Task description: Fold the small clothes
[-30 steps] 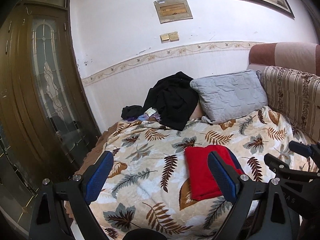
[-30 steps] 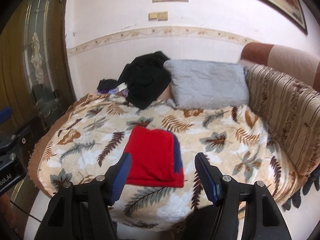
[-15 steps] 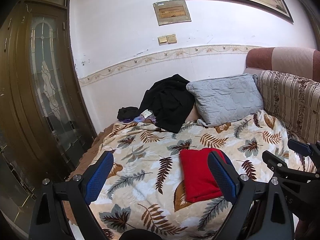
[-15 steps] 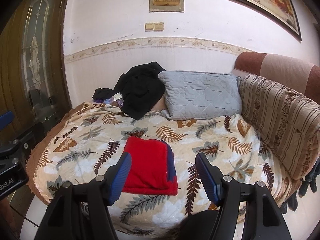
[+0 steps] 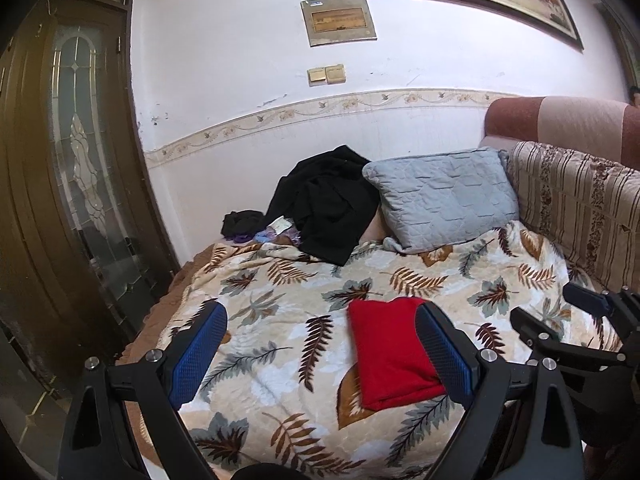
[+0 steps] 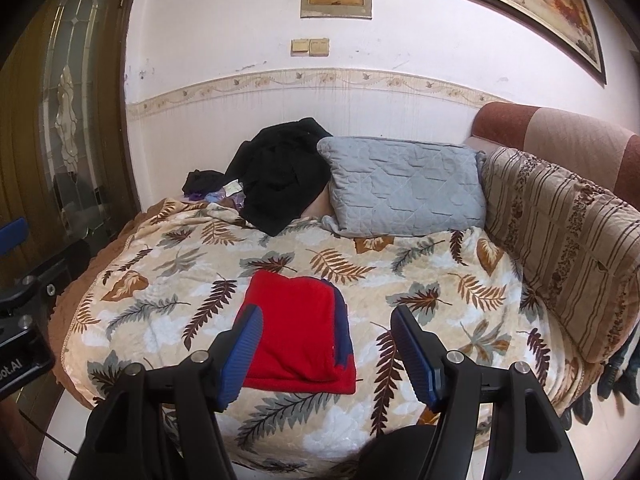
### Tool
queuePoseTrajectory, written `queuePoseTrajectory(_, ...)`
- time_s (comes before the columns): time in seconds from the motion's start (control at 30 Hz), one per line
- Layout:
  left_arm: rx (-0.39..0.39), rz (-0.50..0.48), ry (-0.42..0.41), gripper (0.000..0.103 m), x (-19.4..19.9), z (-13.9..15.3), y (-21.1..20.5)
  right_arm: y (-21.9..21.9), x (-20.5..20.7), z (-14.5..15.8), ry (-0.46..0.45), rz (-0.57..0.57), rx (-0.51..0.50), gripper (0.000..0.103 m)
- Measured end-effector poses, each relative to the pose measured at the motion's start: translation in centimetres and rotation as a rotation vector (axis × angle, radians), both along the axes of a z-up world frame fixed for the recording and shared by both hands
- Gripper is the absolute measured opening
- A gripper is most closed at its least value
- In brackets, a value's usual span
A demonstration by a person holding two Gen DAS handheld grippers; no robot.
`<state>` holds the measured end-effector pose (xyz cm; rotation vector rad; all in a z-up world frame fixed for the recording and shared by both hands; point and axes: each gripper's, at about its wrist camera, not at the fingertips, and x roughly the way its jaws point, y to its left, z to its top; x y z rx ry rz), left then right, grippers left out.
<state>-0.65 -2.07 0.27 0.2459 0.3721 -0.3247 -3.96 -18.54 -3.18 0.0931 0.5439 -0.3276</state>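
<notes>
A small red garment point(image 5: 390, 354) lies folded into a flat rectangle on the leaf-print blanket point(image 5: 280, 300); in the right wrist view point(image 6: 298, 332) a navy edge shows along its right side. My left gripper point(image 5: 320, 354) is open and empty, held back from the bed, its right finger overlapping the garment's right side in view. My right gripper point(image 6: 326, 356) is open and empty, above the bed's near edge with the garment behind its left finger. The right gripper also shows at the right edge of the left wrist view point(image 5: 560, 320).
A grey quilted pillow point(image 6: 404, 188) and a heap of black clothes point(image 6: 280, 172) lie at the head of the bed against the wall. A striped cushion point(image 6: 560, 240) lines the right side. A wooden door with glass point(image 5: 72, 180) stands left.
Both grippers have drawn back and risen from the bed, so the garment looks smaller and farther. Both stay open. The garment has not moved.
</notes>
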Motion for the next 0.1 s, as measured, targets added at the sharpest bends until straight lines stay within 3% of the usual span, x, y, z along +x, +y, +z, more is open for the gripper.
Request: queuePoseTrajectory(0.1, -0.023, 0.011, 0.028, 0.095, 1.6, -0.6, 0.0, -0.5, 1.0, -0.3, 0.013, -0.005, -0.004, 0.071)
